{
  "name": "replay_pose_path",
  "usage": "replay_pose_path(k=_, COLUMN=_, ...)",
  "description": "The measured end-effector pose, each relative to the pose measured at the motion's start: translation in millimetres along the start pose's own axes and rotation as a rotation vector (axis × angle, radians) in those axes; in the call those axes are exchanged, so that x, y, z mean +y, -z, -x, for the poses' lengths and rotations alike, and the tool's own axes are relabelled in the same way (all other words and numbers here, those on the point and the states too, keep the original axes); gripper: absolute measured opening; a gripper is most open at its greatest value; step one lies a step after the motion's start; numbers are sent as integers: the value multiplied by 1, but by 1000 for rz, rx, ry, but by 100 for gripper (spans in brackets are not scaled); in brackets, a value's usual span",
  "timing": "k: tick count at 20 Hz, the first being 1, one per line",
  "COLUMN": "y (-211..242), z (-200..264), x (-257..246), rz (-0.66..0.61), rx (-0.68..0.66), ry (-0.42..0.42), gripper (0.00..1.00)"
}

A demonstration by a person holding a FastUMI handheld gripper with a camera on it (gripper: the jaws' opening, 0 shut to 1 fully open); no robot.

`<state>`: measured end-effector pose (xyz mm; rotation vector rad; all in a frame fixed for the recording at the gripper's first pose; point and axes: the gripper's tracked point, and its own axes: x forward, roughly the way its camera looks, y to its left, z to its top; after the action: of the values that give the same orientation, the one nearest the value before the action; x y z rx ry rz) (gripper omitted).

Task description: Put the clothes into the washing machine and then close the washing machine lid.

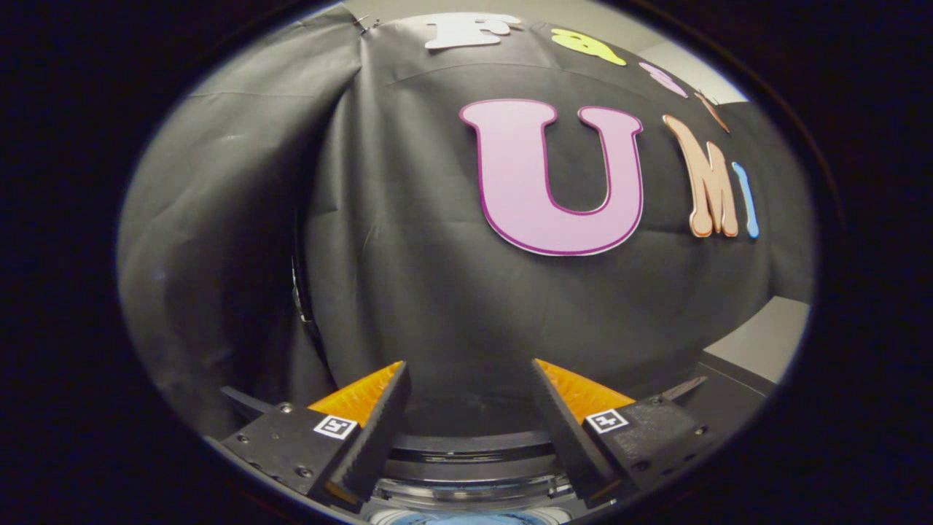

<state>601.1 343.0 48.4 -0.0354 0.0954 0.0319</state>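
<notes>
Now | gripper (pixel 466 379) spread, empty, aimed at booth wall | washing machine rim (pixel 470 445) barely below fingers | risks misjudging lid grab

A grey worktop (pixel 765 339) shows beyond the right finger, as a pale flat strip next to the black cloth wall (pixel 408 240). A dark flat object (pixel 729 394) lies at its near edge; I cannot tell what it is. Nothing more can be made out on it.
</notes>
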Motion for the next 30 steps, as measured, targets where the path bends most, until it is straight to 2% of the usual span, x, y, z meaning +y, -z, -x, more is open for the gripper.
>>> replay_pose_path(k=8, y=-21, z=-4, x=-17, rz=-5, rx=-53, ry=29, gripper=98)
replay_pose_path(k=30, y=-29, z=-3, x=-22, rz=-15, rx=-115, ry=48, gripper=98)
